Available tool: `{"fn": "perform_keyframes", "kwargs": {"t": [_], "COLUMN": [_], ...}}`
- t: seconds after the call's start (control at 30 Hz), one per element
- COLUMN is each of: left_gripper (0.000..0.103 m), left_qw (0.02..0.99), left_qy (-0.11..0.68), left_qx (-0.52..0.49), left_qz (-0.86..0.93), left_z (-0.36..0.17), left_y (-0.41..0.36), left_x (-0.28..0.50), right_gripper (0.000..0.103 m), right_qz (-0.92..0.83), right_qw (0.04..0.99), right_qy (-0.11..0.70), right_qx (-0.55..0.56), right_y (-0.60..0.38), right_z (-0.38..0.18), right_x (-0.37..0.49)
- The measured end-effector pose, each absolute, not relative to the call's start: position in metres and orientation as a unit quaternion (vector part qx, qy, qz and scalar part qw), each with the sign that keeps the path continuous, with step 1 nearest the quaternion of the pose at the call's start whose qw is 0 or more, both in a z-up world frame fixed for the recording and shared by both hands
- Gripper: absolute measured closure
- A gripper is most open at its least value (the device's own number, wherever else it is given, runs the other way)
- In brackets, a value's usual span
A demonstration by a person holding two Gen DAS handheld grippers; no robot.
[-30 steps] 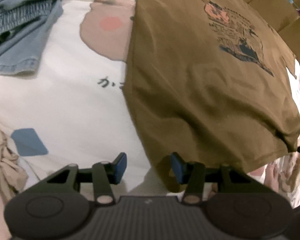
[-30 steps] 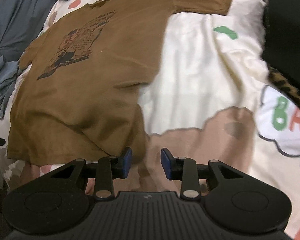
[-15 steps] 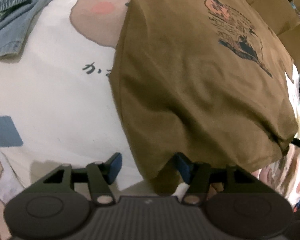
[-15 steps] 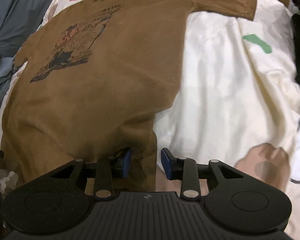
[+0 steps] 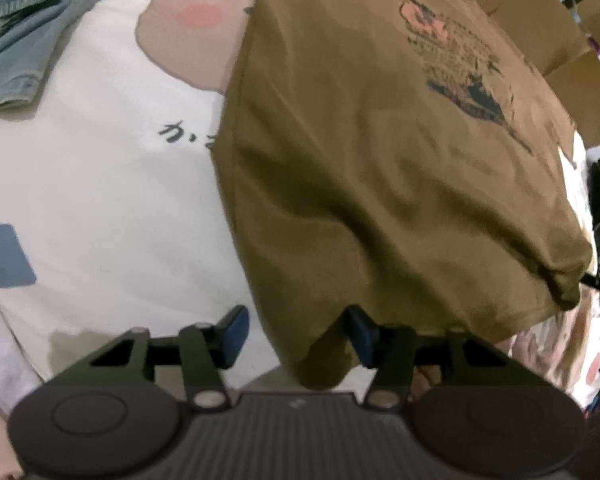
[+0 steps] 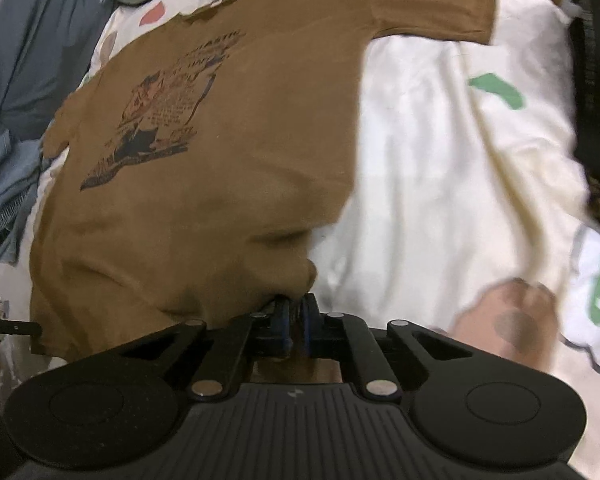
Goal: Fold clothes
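Two grippers at brown T-shirt [image 6: 228, 168] hem: right gripper [image 6: 294, 322] fingers pinch near right corner; left gripper [image 5: 296, 330] fingers spread, near left corner hanging between them.

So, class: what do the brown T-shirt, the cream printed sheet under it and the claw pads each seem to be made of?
Brown T-shirt: soft matte knit, probably cotton; it drapes and wrinkles without shine. Cream sheet: thin woven fabric with a faint sheen; it lies in soft creases and carries printed shapes. Pads of the left claw: blue, smooth, likely rubber or plastic; the blur leaves that open.
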State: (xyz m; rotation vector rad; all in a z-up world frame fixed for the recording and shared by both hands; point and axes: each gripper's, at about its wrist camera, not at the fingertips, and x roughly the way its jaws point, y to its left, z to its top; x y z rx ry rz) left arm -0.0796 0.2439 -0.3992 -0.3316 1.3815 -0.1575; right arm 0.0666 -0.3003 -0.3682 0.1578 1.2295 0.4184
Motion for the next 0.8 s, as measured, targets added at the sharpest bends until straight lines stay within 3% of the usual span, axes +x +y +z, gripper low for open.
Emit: {"fn": "perform_keyframes", "kwargs": {"t": [0.5, 0.53, 0.57, 0.6, 0.8], "left_gripper": [0.05, 0.054, 0.083, 0.099, 0.1], "left_qw": [0.774, 0.772, 0.769, 0.765, 0.776], "left_qy": [0.599, 0.599, 0.6, 0.604, 0.576], "left_qx": [-0.2, -0.207, -0.214, -0.217, -0.241], "left_qz": [-0.05, -0.048, -0.052, -0.059, -0.089], "left_z": [-0.414, -0.415, -0.415, -0.414, -0.379], "left_y": [0.246, 0.244, 0.244, 0.245, 0.247], "left_x": [-0.101, -0.1, -0.099, -0.098, -0.09], "right_gripper": [0.103, 0.103, 0.103, 0.102, 0.102], "right_qz": [0.119, 0.116, 0.115, 0.116, 0.129], "right_qw": [0.785, 0.784, 0.784, 0.784, 0.79], "right_qy": [0.604, 0.605, 0.606, 0.605, 0.596], "right_qx": [0.073, 0.074, 0.073, 0.072, 0.067], "right_y": [-0.332, -0.331, -0.33, -0.329, -0.32], "right_z": [-0.355, -0.355, -0.354, -0.353, -0.343], "right_x": [0.035, 0.036, 0.037, 0.038, 0.045]}}
